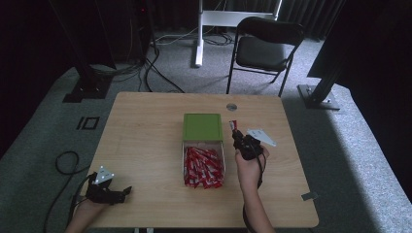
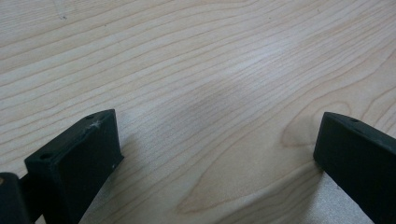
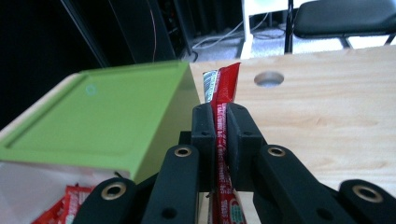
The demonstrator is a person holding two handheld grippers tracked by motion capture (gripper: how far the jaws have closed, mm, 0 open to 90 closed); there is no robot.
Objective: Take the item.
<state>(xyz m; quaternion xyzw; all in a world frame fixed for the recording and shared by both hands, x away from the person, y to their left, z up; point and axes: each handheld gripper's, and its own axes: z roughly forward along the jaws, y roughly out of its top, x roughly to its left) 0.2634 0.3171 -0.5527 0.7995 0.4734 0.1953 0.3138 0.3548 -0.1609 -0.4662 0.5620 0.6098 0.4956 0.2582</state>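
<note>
Packet: your right gripper (image 3: 219, 122) is clamped on a red packet (image 3: 225, 86), just right of the green lid (image 3: 100, 109).
Box: clear box (image 1: 184, 162) (full of packets) beside it.
Left gripper (image 2: 215, 154): jaws apart over the table (image 2: 196, 60).

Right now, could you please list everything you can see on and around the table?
table: one, light wood, centre.
box: one, clear, mid-table, full of packets.
lid: one, green, over the box's far end.
red packets: many, red, in the box.
single packet: one, red, clamped upright in the right gripper.
folding chair: one, black, beyond the table.
cables: several, black, on the grey floor.
left gripper: black, open, on the table's near left.
right gripper: black, shut on the single packet, right of the box.
</note>
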